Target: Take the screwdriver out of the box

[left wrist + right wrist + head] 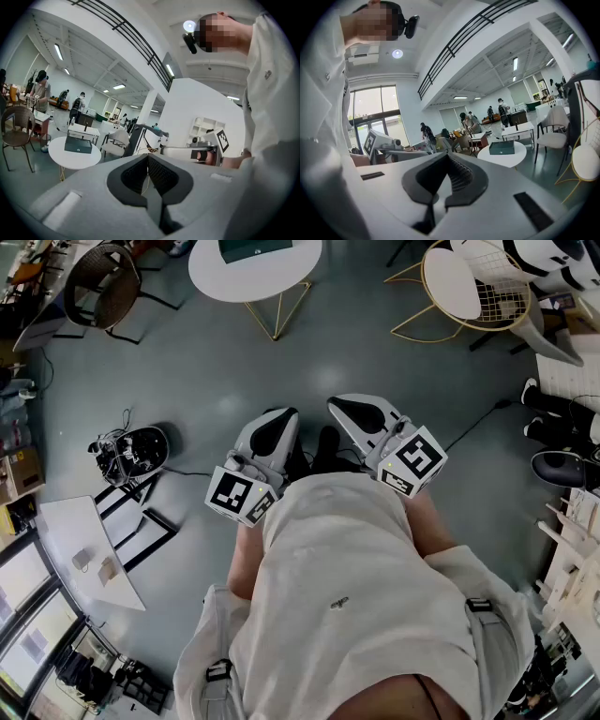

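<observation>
Grey floor (216,371) lies between the person and the dark box (255,247) on the round white table (211,279), with no screwdriver visible, presumably inside it. Left gripper (278,423) and right gripper (354,411), held close to the body, are both clenched on nothing. The whole task appears yet to begin.
</observation>
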A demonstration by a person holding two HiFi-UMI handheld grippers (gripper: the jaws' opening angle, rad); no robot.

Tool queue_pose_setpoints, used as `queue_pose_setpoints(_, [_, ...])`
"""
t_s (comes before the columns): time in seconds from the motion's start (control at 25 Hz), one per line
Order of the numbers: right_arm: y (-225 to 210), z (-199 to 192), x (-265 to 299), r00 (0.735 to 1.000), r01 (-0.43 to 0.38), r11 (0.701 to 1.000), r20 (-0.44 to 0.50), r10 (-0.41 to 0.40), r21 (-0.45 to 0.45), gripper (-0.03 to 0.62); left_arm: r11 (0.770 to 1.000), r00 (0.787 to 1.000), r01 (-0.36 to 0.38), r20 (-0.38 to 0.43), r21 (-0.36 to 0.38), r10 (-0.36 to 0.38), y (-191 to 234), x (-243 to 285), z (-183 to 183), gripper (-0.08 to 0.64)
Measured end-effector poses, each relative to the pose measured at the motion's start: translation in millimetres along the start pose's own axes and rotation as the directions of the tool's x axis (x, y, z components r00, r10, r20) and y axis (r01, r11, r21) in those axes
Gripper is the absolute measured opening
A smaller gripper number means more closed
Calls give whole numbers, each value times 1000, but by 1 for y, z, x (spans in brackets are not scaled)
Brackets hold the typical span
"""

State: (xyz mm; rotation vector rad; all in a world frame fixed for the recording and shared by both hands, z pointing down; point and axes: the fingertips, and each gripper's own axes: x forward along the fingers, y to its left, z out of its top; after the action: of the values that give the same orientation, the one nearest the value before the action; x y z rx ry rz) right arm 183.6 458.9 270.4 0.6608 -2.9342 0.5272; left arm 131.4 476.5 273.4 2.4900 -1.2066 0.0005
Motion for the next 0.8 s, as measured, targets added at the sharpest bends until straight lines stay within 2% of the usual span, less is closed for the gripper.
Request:
queue_pose_setpoints(0.36, [-1, -5, -8, 1000, 4, 1000, -3, -4, 9, 5, 1000, 1000, 5, 5, -15, -4, -7, 4, -5, 11])
queue_pose_setpoints(0.48, [-6, -3, -7, 1000, -3, 998, 20, 2, 57, 5, 1000, 1000, -4, 3, -16, 4, -4, 5, -5, 11])
queue_pose_setpoints(0.6, [-14, -1, 5, 999, -9, 994, 45, 4, 113, 6, 1000, 1000, -8, 0, -23, 8, 9, 3, -3, 11])
queue_pose_setpoints(0.8, [-24, 5, 47, 1000, 6, 994, 25, -8, 106, 6, 1000, 1000, 13, -9, -18, -13, 49, 2, 7, 11])
